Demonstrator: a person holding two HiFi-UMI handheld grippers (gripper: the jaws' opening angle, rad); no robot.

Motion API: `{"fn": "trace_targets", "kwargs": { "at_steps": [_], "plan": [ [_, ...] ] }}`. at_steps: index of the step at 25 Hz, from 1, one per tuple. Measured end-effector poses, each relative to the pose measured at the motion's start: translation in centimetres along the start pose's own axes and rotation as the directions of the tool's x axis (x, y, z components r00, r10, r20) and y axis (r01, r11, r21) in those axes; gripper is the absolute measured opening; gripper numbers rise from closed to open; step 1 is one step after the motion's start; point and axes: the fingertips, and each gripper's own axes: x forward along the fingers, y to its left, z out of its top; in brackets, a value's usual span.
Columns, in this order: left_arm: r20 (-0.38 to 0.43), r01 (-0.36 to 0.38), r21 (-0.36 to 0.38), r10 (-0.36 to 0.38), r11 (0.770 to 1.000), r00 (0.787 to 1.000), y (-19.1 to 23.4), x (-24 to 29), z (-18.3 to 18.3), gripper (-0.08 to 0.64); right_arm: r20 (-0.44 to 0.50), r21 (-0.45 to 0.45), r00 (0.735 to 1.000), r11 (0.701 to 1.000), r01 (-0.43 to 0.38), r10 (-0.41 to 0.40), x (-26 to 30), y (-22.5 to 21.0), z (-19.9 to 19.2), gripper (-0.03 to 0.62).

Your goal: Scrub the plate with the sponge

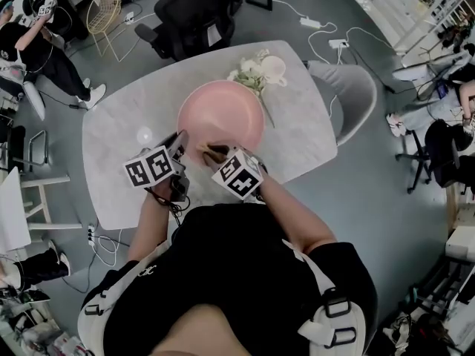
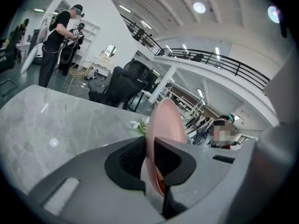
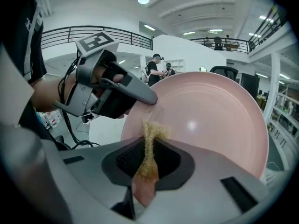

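While my left gripper (image 2: 149, 155) clamps the pink plate (image 3: 210, 120) by its rim, tilted up over the marble table (image 1: 119, 147), my right gripper (image 3: 148, 161) squeezes the tan, fibrous sponge (image 3: 150, 133) flat, its length pointing at the plate's glossy face.

We wear a black short-sleeved top (image 1: 245, 273), with white straps (image 1: 324, 319) at both shoulders that carry black buckles (image 1: 335, 301). Our left gripper (image 1: 180, 136) and right gripper (image 1: 211, 151) have smooth grey moulded bodies that taper toward the jaws. Each jaw is lined with a black pad (image 2: 133, 155) of fine ribbing, set in a dark recess. Each gripper bears a white marker cube (image 1: 151, 167) printed with black square patterns. Thin black cables (image 1: 175, 205) loop below the left gripper, whose underside has a black housing (image 3: 110, 107).
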Motion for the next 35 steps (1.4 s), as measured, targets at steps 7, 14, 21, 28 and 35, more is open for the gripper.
{"fn": "trace_targets", "kwargs": {
  "at_steps": [7,14,21,28,35],
  "plan": [
    [-0.082,0.038,0.171,-0.024,0.985,0.996,-2.4,0.6,-2.3,0.041,0.067,-0.040,0.991,0.992,0.117,-0.114,-1.3,-3.6,2.0,0.053],
    [-0.115,0.066,0.178,-0.046,0.982,0.992,-2.9,0.7,-3.0,0.041,0.093,-0.015,0.952,0.956,0.294,-0.292,-3.6,-9.3,2.7,0.052],
    [-0.111,0.078,0.135,-0.063,0.988,0.992,-3.1,0.5,-2.6,0.041,0.120,0.034,0.924,0.931,0.363,-0.364,-5.5,-12.4,3.1,0.052],
    [-0.077,0.041,0.078,-0.035,0.996,0.996,-1.8,0.8,-1.7,0.041,0.083,-0.066,0.976,0.976,0.206,-0.200,-2.7,-7.7,2.1,0.052],
    [-0.034,0.008,0.026,-0.007,1.000,0.999,-0.4,0.2,-0.5,0.041,0.003,-0.168,1.000,0.986,-0.015,0.015,-1.2,-2.1,-0.2,0.052]
  ]
}}
